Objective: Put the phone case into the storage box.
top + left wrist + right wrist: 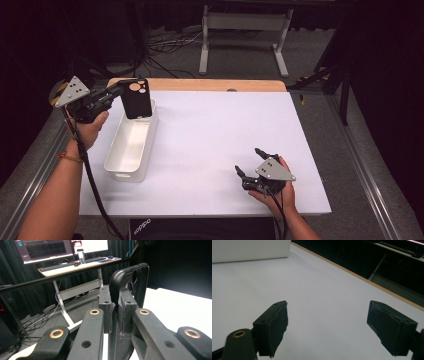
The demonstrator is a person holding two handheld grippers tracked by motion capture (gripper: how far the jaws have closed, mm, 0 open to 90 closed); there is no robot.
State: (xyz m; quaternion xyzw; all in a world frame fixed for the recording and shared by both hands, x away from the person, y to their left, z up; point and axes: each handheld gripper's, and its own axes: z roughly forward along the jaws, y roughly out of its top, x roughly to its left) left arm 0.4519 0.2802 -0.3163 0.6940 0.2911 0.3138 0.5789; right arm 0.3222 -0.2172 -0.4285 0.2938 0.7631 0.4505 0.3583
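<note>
Right gripper (251,164) rests idle on the near table (215,145), jaws wide apart, nothing between. Farther off, left gripper (121,90) jaws clamped on the black phone case (136,98), held upright over the white bin's (131,145) far end, probably for lowering in.

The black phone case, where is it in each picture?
High view: the black phone case hangs at upper left, over the far end of the white bin, pinched by the left gripper.
Left gripper view: centre, upright between the closed jaws.
Right gripper view: not in it.
Shared landmark: the white table.
</note>
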